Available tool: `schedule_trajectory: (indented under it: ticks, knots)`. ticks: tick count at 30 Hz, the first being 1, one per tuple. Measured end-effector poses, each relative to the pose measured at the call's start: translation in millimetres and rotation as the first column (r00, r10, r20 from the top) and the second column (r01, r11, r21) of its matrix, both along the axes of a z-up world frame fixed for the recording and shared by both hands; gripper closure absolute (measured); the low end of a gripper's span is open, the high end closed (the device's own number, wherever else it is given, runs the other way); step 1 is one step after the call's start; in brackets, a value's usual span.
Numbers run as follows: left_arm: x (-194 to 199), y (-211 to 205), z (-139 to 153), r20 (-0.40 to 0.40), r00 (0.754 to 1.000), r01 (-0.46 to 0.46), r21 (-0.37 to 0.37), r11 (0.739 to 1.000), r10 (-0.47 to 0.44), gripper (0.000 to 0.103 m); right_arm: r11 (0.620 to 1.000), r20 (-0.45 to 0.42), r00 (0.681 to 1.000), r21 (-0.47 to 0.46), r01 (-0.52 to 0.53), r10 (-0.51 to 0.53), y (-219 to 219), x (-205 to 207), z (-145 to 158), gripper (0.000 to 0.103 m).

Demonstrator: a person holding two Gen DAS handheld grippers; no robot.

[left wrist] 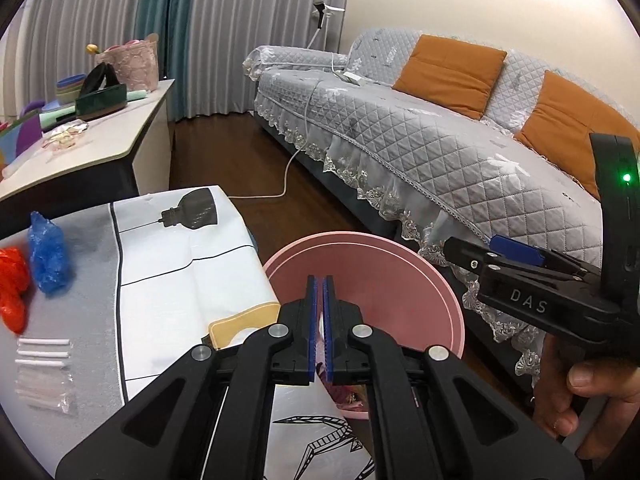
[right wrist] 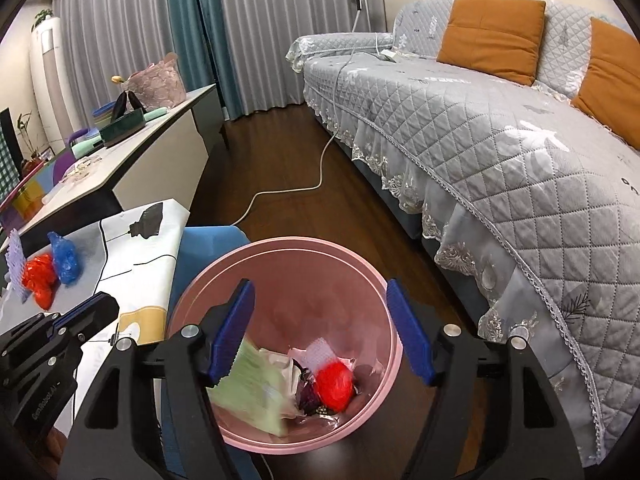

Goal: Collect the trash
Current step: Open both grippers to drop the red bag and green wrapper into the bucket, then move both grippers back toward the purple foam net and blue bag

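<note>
The pink bin (right wrist: 280, 344) stands on the floor beside the counter (left wrist: 168, 280); the right gripper (right wrist: 320, 332) hovers over it with jaws open and empty, and the left gripper (left wrist: 320, 320) has its jaws closed. The blue bag (left wrist: 50, 256) and the red bag (left wrist: 14, 288) on the counter's left side look light, soft and slippery, so I would pinch a bunched fold at the top.

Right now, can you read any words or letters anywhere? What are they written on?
"DAS": white letters on the black body of the right gripper, seen from the left wrist view.
White lettering on the side of the left gripper, seen from the right wrist view: too small and blurred to read.
Green packet in the pink bin: any print is blurred, unreadable.
</note>
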State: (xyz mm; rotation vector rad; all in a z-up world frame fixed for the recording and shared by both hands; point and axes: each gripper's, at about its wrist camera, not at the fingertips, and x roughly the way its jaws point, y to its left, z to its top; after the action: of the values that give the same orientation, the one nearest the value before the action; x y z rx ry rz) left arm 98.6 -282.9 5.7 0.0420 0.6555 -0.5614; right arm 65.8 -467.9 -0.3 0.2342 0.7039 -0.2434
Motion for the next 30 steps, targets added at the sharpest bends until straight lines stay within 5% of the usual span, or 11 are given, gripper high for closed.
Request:
schedule_trajectory:
  ticks: [17, 30]
  knots:
    - [-6, 64, 19, 0.031, 0.994, -0.102, -0.020, 0.995, 0.103, 0.100, 0.994, 0.057, 0.993, -0.011, -0.106, 0.107, 64, 9, 22, 0.039]
    - [0, 159, 16, 0.028, 0.965, -0.260, -0.043, 0.965, 0.262, 0.100, 0.971, 0.066, 0.969, 0.007, -0.239, 0.238, 152, 35, 21, 0.056]
